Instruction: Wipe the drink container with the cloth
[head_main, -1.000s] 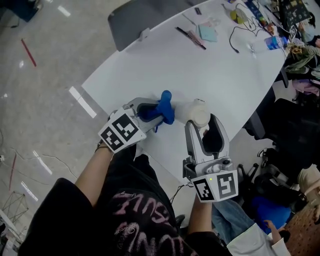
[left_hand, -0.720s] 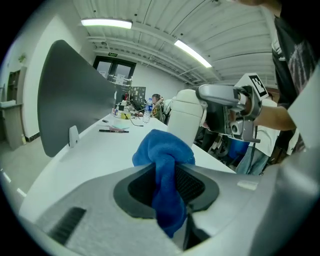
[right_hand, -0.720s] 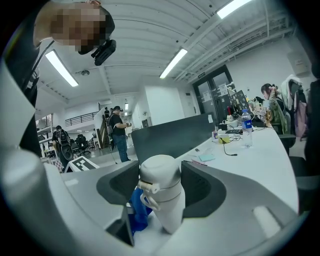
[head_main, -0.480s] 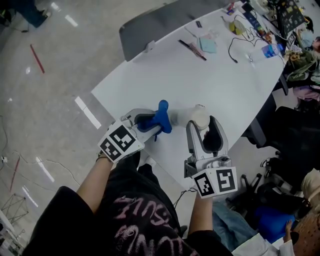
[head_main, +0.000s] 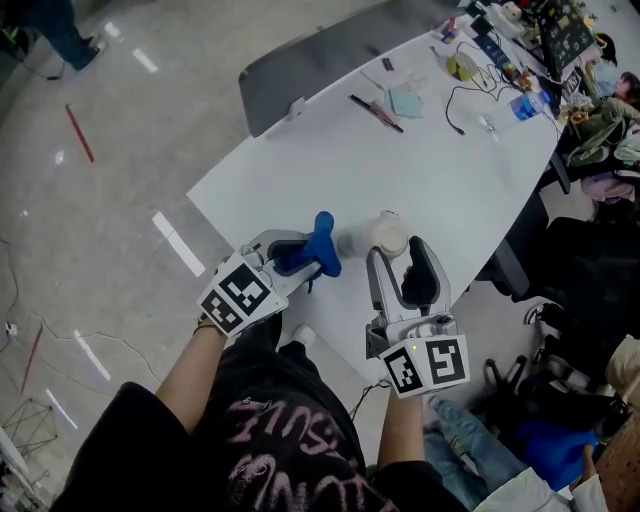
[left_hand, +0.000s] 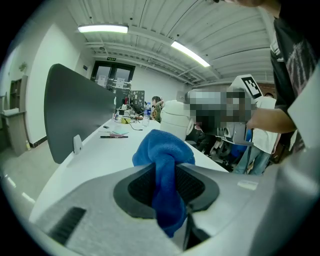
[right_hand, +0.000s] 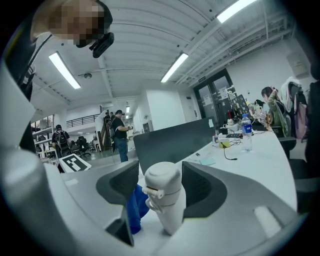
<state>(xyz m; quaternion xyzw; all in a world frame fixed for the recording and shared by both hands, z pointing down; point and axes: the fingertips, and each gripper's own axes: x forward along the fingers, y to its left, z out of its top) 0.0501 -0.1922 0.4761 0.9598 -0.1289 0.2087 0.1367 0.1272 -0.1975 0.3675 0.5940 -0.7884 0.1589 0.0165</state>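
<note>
Since a second ago little has changed in the holds: the blue cloth (head_main: 322, 245) is still pinched between the closed jaws of the left tool (head_main: 303, 252), and the white drink container (head_main: 378, 236) is still clamped upright between the jaws of the right tool (head_main: 400, 262). Both have been carried slightly further over the white bench (head_main: 440, 180). The cloth is held at the container's left side, above the bench's near edge; real contact cannot be made out. The container's lower part is hidden by the right tool. A grey screen (head_main: 310, 60) stands at the bench's far left edge. Pens (head_main: 378, 110), a cable (head_main: 462, 100) and a water bottle (head_main: 525, 104) lie further right at the far end.
</note>
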